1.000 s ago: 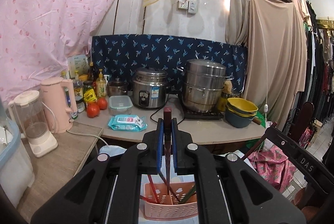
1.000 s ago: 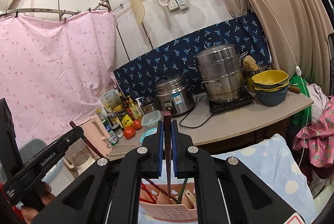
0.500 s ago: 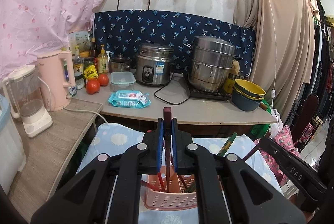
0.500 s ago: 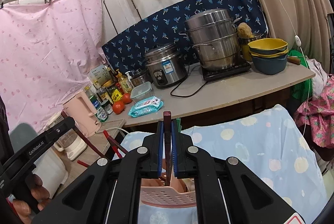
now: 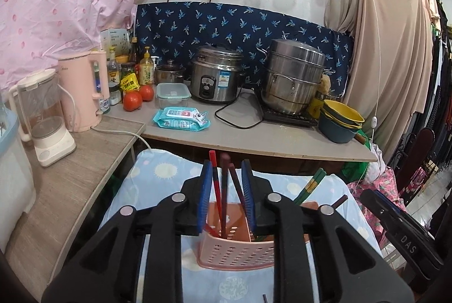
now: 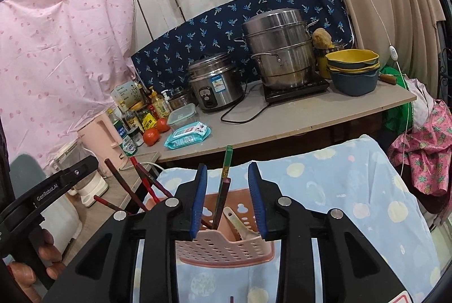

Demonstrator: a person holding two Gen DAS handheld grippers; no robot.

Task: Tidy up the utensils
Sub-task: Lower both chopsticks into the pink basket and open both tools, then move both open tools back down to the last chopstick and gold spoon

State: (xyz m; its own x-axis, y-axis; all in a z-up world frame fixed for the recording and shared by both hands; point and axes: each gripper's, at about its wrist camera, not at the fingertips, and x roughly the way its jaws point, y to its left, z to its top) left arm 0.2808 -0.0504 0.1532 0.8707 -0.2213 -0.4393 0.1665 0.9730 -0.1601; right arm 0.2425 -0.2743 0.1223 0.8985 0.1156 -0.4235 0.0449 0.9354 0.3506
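Pink perforated utensil basket (image 5: 236, 253) sits on the blue patterned cloth (image 5: 158, 175), at 6 o'clock of both views. Left wrist view only: left gripper (image 5: 226, 175) over the basket, jaws opening, maroon chopstick (image 5: 224, 190) standing loose between the blue pads, a red one (image 5: 213, 178) and another maroon one (image 5: 234, 181) beside it, none pinched; right gripper's black body at 4 o'clock. Right wrist view only: right gripper (image 6: 228, 178) jaws opening, released, a dark chopstick (image 6: 220, 201) and a green one (image 6: 226, 164) between pads without touching; cream spoon (image 6: 240, 223) inside the basket; person's hand (image 6: 36, 266) at 8 o'clock holding the left tool. Both grippers tilt downward toward the basket.
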